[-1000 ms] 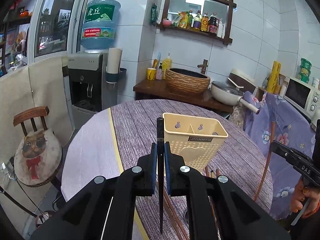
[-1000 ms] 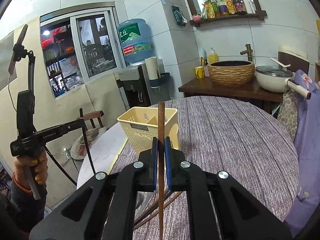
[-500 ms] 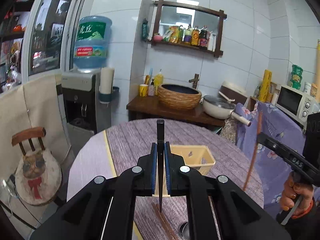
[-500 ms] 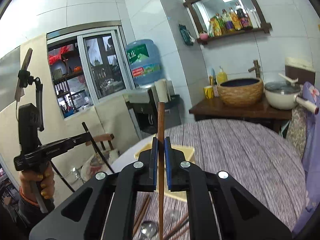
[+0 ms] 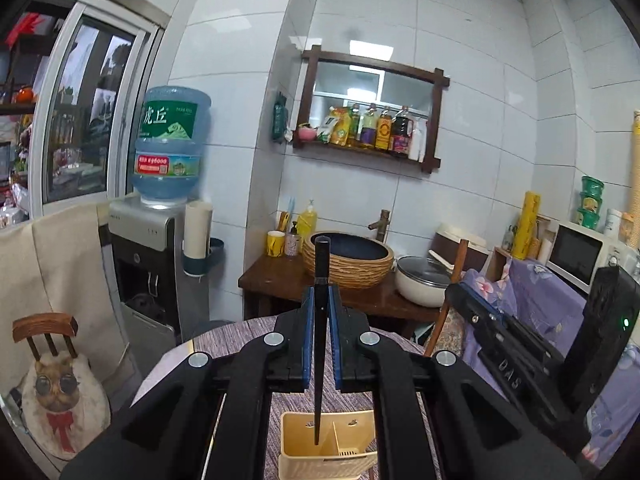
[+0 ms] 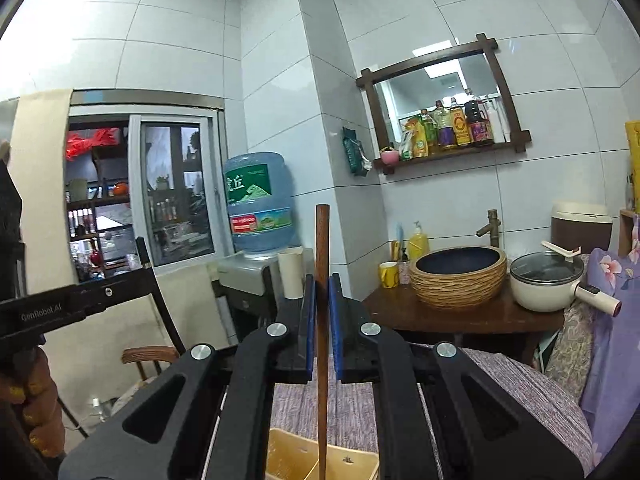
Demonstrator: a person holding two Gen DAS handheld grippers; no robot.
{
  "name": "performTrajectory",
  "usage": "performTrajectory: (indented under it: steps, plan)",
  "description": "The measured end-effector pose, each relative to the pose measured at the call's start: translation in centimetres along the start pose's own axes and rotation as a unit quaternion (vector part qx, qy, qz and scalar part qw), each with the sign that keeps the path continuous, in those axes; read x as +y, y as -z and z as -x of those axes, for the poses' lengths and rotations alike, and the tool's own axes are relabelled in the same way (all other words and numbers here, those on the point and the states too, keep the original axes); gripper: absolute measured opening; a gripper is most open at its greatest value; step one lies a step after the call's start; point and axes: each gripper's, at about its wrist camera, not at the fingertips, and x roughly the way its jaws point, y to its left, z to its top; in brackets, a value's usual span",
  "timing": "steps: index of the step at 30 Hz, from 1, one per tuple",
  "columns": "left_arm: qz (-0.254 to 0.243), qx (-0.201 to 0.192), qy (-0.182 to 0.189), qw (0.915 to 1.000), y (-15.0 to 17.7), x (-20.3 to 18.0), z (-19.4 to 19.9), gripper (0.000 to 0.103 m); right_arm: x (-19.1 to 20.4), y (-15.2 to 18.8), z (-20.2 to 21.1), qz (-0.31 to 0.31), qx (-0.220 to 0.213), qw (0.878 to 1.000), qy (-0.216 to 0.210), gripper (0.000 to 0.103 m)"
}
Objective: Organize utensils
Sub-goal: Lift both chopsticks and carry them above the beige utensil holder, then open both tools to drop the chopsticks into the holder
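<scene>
My left gripper (image 5: 321,300) is shut on a black chopstick (image 5: 320,344) held upright, its lower tip hanging over the cream slotted utensil basket (image 5: 320,450) on the round table. My right gripper (image 6: 322,292) is shut on a brown wooden chopstick (image 6: 322,320), also upright, with its lower end over the same basket (image 6: 296,460). In the left wrist view the right gripper (image 5: 460,292) appears at the right with its brown chopstick (image 5: 444,300). In the right wrist view the left gripper (image 6: 136,276) shows at the left with its black chopstick (image 6: 160,292) slanting down.
The table carries a purple striped cloth (image 6: 520,392). Behind it stand a dark wooden counter (image 5: 360,292) with a woven basin (image 5: 348,260) and a white pot (image 5: 424,284), a water dispenser (image 5: 148,248), a chair with a cat cushion (image 5: 60,396) and a microwave (image 5: 580,252).
Both grippers have risen and tilted up with their chopsticks still clamped. The basket has slid from mid-frame to the bottom edge, and the loose utensils on the table have dropped out of view.
</scene>
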Motion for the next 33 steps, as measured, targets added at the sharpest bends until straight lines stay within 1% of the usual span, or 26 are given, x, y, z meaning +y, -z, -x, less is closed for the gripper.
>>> performTrajectory:
  steps: [2,7,12,16,17,20,24,25,26,27,28,29,31,32,33]
  plan:
    - [0.005,0.013,-0.005,0.9999,1.3,0.2,-1.6,0.008,-0.2,1.2,-0.7,0.001,0.005,1.000,0.009,0.008]
    - [0.016,0.054,-0.015,0.9983,5.2,1.2,-4.5,0.008,-0.9,5.0,-2.2,-0.002,0.037,0.999,0.023,0.008]
    - [0.022,0.091,-0.021,0.9954,8.5,1.8,-6.2,0.008,-2.0,7.9,-2.5,-0.010,0.059,0.998,0.032,0.008]
    - [0.024,0.113,-0.021,0.9930,10.1,2.1,-7.1,0.008,-2.5,9.4,-2.7,-0.017,0.073,0.997,0.034,0.008]
    - [0.024,0.117,-0.022,0.9925,10.4,2.2,-7.2,0.008,-2.6,9.6,-2.8,-0.017,0.075,0.996,0.034,0.008]
    - [0.013,0.110,-0.038,0.9931,10.7,2.0,-7.1,0.008,-2.7,10.1,-2.9,-0.016,0.077,0.996,0.035,0.008]
    - [0.014,0.111,-0.034,0.9932,10.6,2.1,-7.0,0.008,-2.6,10.1,-2.6,-0.013,0.076,0.997,0.032,0.008]
    - [0.014,0.110,-0.033,0.9933,10.6,2.1,-7.0,0.012,-2.6,10.1,-2.6,-0.010,0.077,0.996,0.031,0.008]
    - [0.012,0.107,-0.033,0.9936,10.6,2.0,-6.8,0.025,-2.6,10.2,-2.5,-0.009,0.078,0.996,0.031,0.013]
    - [0.012,0.103,-0.034,0.9940,10.6,2.1,-6.3,0.036,-2.7,10.2,-2.1,-0.011,0.075,0.997,0.032,0.019]
    - [0.013,0.100,-0.034,0.9943,10.7,2.1,-6.1,0.053,-2.7,10.3,-1.7,-0.013,0.073,0.997,0.033,0.040]
    - [0.015,0.092,-0.032,0.9951,10.7,2.1,-5.5,0.061,-2.8,10.3,-1.2,-0.018,0.070,0.997,0.033,0.058]
    - [0.014,0.084,-0.031,0.9959,11.0,2.2,-4.4,0.065,-2.9,10.3,-0.2,-0.019,0.071,0.997,0.037,0.058]
    - [0.015,0.083,-0.032,0.9959,11.3,2.3,-3.8,0.069,-2.8,10.4,0.2,-0.015,0.075,0.996,0.040,0.058]
    - [0.017,0.084,-0.033,0.9958,11.6,2.4,-3.3,0.072,-2.7,10.4,0.7,-0.014,0.079,0.996,0.041,0.058]
